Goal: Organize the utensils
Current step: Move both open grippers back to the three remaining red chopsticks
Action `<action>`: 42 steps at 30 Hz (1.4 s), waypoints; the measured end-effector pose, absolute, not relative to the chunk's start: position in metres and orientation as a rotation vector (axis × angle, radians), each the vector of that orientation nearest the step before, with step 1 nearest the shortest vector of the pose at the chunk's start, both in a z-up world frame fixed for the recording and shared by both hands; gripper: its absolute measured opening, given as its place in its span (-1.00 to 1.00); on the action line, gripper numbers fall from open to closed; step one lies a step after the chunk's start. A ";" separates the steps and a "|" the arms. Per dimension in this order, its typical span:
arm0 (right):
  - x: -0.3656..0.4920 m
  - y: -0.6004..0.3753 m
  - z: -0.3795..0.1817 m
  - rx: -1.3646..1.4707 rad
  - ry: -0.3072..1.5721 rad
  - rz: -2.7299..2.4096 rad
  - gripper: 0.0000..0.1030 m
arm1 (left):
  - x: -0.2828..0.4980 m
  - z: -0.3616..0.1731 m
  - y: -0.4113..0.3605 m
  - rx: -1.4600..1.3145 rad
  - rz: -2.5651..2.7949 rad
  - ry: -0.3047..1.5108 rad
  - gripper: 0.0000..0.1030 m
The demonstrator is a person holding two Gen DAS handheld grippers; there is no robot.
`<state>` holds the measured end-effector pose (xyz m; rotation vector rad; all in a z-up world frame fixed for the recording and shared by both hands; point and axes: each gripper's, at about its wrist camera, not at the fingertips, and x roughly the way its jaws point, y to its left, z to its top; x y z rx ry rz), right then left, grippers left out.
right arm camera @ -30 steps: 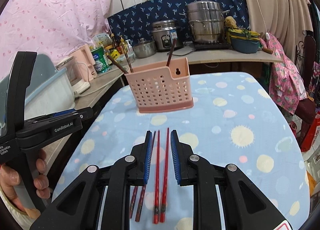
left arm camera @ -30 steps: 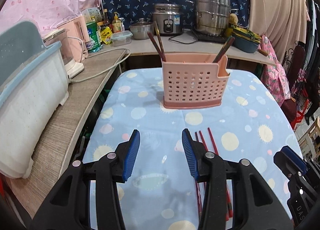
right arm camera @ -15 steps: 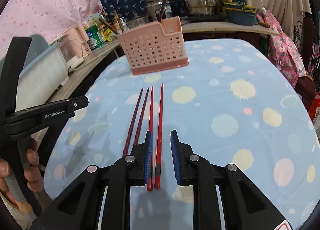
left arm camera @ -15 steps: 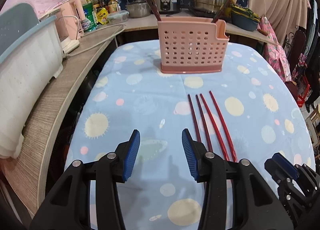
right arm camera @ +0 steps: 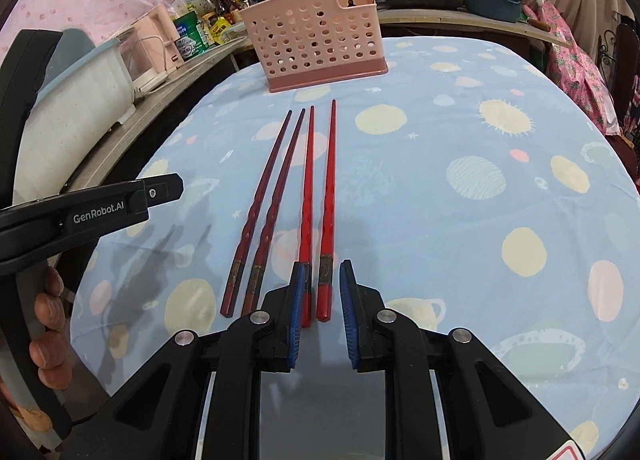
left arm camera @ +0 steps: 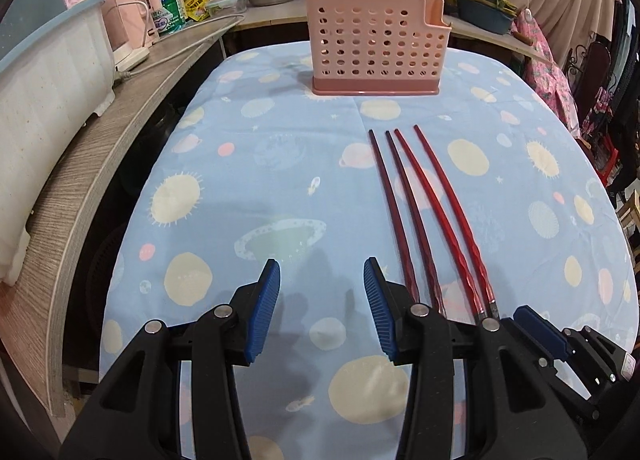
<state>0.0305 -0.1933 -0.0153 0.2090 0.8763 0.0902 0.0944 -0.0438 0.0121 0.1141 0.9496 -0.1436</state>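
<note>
At six o'clock on the table (right arm camera: 500, 188), the right tool (right arm camera: 320, 308), part open, straddles two red chopsticks (right arm camera: 329, 196); closing could skew them. The left tool (left arm camera: 322, 308) hangs wide open, empty.

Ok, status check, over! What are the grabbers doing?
Both grippers open: left idle, right jaws straddling the bright red chopsticks. Pink holder ahead, nothing between.

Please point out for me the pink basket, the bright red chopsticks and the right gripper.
pink basket (right arm camera: 316, 40), right wrist view, on its perforated front wall.
bright red chopsticks (right arm camera: 330, 180), right wrist view, mid-shaft of the right one.
right gripper (right arm camera: 320, 316), right wrist view, midway between its open jaws.
</note>
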 end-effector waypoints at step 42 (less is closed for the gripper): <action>0.022 -0.208 -0.029 0.229 0.889 0.052 -0.86 | 0.073 -0.016 -0.073 0.119 -0.254 1.047 -0.05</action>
